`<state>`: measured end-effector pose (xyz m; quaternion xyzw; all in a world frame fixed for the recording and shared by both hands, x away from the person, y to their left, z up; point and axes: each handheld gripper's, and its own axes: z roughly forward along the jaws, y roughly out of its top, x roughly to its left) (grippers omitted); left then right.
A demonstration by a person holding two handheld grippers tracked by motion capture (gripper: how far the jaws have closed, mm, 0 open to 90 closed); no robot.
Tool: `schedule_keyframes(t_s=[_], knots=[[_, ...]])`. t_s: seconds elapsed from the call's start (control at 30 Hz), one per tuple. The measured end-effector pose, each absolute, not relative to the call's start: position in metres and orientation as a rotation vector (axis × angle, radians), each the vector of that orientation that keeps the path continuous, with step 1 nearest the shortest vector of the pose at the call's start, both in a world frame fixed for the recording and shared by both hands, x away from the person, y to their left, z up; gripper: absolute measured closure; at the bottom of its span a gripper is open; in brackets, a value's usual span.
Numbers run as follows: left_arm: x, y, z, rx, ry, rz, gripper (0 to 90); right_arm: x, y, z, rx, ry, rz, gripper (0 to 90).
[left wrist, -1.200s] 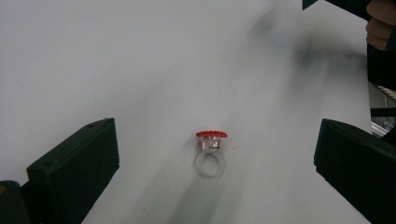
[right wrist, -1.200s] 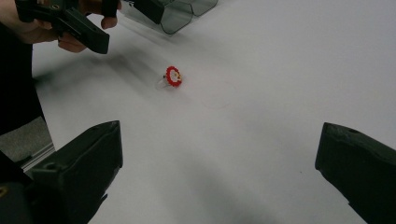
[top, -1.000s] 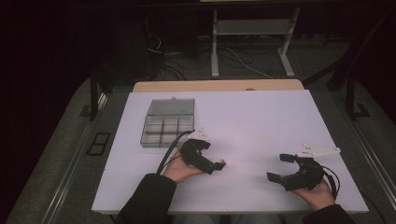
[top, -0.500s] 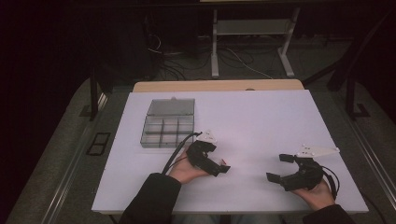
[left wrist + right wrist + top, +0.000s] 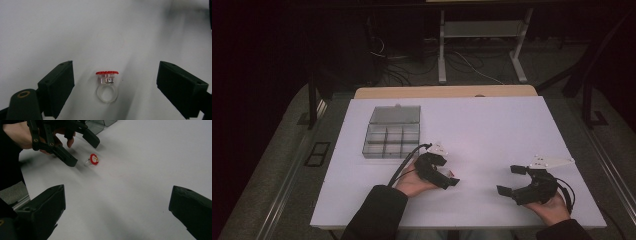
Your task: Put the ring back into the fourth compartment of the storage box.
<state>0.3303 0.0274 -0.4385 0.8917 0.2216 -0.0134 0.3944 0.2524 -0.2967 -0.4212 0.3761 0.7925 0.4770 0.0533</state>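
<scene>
Near the table's (image 5: 512,130) front edge, left of centre, left gripper (image 5: 451,181) straddles the ring (image 5: 107,85); jaws have just been closing, pads not yet touching. Grasp looks imminent. Right gripper (image 5: 512,181) rests wide, empty, near the front right corner.

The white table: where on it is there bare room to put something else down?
Most of the table is bare: the whole stretch right of the clear compartment box, and the strip between the left gripper and right gripper. It is crowded at the near left, where the left gripper's open jaws flank a small red-topped ring.
</scene>
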Motion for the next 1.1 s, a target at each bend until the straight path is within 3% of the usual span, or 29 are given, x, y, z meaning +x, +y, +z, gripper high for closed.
schedule_keyframes(t_s=[1.1], knots=[[0.3292, 0.0222, -0.4467, 2.31, 0.532, 0.044, 65.2, 0.2519, -0.2956, -0.4215, 1.133, 2.415, 1.451, 0.2]])
